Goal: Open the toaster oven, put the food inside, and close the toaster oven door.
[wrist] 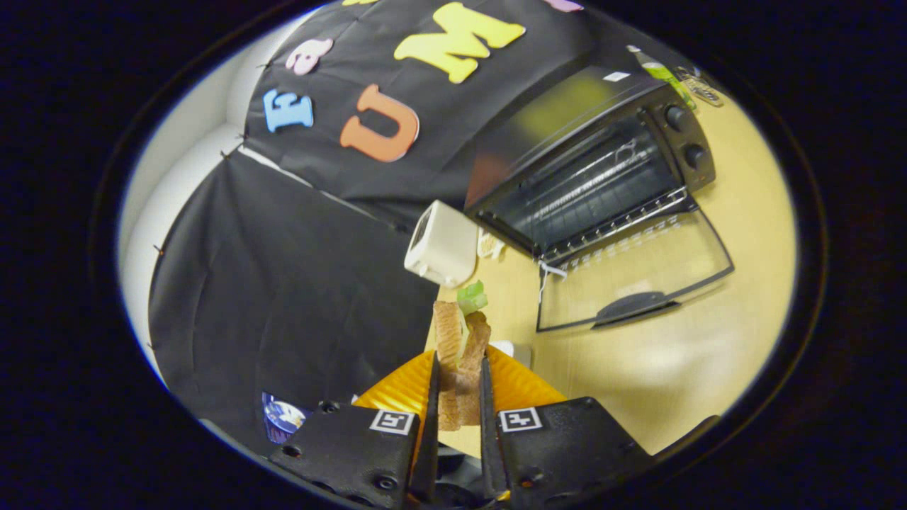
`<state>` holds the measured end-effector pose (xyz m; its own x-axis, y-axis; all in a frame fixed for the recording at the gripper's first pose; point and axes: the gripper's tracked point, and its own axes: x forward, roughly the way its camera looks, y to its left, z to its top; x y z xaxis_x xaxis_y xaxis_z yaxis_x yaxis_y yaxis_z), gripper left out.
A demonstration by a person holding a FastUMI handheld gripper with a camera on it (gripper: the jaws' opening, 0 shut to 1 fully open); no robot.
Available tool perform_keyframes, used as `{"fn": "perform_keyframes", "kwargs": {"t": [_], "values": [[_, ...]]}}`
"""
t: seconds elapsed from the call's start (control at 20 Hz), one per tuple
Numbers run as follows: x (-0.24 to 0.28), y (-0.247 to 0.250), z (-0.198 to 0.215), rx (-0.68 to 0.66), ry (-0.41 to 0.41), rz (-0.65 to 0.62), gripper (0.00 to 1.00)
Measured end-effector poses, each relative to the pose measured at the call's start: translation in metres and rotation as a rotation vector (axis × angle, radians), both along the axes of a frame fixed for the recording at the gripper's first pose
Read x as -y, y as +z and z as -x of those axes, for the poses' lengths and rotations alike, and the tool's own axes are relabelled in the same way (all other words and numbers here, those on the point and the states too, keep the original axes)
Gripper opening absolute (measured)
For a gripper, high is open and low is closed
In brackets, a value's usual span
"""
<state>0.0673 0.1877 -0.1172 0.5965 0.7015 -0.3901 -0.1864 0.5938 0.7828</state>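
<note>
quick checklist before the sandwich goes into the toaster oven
1. Grip: gripper fingers press both sides of the sandwich: ok.
2. Toaster oven door folded down flat onto the table: ok.
3. Rack inside looks bare: ok.
4. Path ahead: white appliance stands beside the oven's open front, near the route: cannot tell.
5. Lettuce sticks out of the sandwich top, may drop: cannot tell.
6. Orange plate lies under the fingers, sandwich lifted off it: ok.

We view forward along the gripper, tilted sideways above the table. The toaster oven lies well ahead; the booth wall stands close alongside.
</note>
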Motion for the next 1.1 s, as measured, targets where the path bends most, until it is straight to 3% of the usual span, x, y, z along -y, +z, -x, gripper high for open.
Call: {"fn": "perform_keyframes", "kwargs": {"t": [0.35,0.5,0.7,1.1], "values": [[0.082,-0.024,-0.073,0.001,-0.319,-0.226,0.3],[0.091,-0.033,-0.099,-0.013,-0.397,-0.299,0.3],[0.097,-0.042,-0.133,0.023,-0.52,-0.338,0.3],[0.111,-0.04,-0.188,0.121,-0.72,-0.268,0.3]]}}
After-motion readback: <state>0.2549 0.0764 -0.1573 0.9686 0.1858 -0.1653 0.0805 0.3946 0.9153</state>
